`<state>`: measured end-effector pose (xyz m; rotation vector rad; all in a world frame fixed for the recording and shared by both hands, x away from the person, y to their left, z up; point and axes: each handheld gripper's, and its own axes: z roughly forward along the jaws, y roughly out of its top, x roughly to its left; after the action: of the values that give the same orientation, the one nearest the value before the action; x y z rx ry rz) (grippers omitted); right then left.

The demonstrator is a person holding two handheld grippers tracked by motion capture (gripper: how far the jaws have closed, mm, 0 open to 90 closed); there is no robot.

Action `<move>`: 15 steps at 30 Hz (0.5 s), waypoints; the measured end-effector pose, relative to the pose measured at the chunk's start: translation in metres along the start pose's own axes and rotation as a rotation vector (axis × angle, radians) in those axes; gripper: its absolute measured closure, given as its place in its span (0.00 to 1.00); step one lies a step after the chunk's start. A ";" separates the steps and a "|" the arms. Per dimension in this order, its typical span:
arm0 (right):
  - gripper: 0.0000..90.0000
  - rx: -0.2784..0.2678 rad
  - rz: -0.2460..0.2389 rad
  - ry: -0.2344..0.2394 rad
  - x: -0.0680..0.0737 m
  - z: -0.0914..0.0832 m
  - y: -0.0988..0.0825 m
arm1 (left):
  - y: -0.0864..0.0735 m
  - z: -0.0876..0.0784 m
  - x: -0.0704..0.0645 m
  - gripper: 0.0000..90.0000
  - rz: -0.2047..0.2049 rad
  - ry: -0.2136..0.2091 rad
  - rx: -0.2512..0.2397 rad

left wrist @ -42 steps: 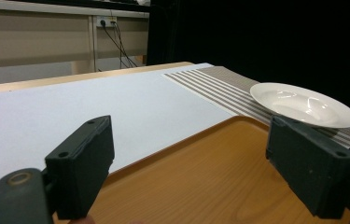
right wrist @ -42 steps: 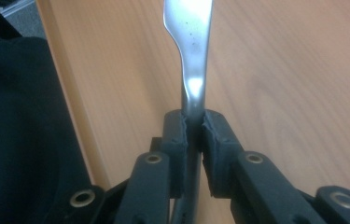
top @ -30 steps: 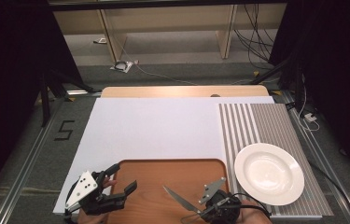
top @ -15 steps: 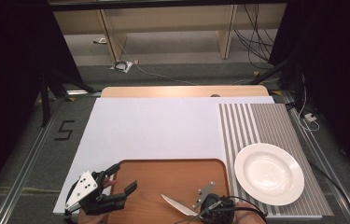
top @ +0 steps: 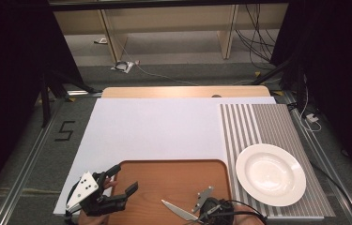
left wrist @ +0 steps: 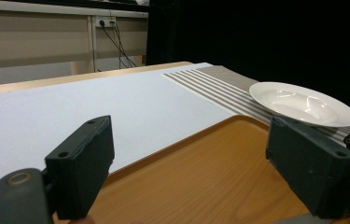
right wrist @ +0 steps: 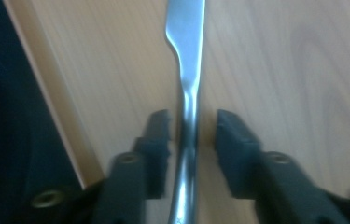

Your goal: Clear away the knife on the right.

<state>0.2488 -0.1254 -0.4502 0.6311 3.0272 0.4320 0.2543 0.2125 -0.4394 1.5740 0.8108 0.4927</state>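
Right gripper view: right gripper (right wrist: 192,128) jaws just opened, shiny steel table knife (right wrist: 187,70) between them unpinched on brown wooden tray (right wrist: 280,70); left gripper (left wrist: 189,163) spread wide, empty.

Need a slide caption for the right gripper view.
Right gripper, fingers just opening, straddling a knife lying on the wooden tray.

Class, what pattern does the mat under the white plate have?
The mat has grey and white stripes, clearest in the high view.
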 end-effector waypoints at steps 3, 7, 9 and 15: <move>0.68 -0.061 -0.016 -0.013 0.001 -0.004 0.000 | 0.000 0.000 0.000 0.17 0.001 0.000 0.000; 0.82 -0.154 -0.054 -0.010 0.005 -0.008 -0.001 | 0.000 0.000 0.000 0.17 0.000 0.001 0.000; 0.89 -0.179 -0.074 -0.005 0.007 -0.009 -0.001 | 0.000 0.000 0.000 0.17 -0.001 0.001 0.000; 0.97 -0.150 -0.114 -0.001 0.013 0.003 0.001 | 0.000 0.000 0.000 0.17 -0.002 -0.001 -0.002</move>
<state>0.2379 -0.1189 -0.4521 0.4477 2.9735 0.6461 0.2542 0.2127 -0.4393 1.5715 0.8113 0.4913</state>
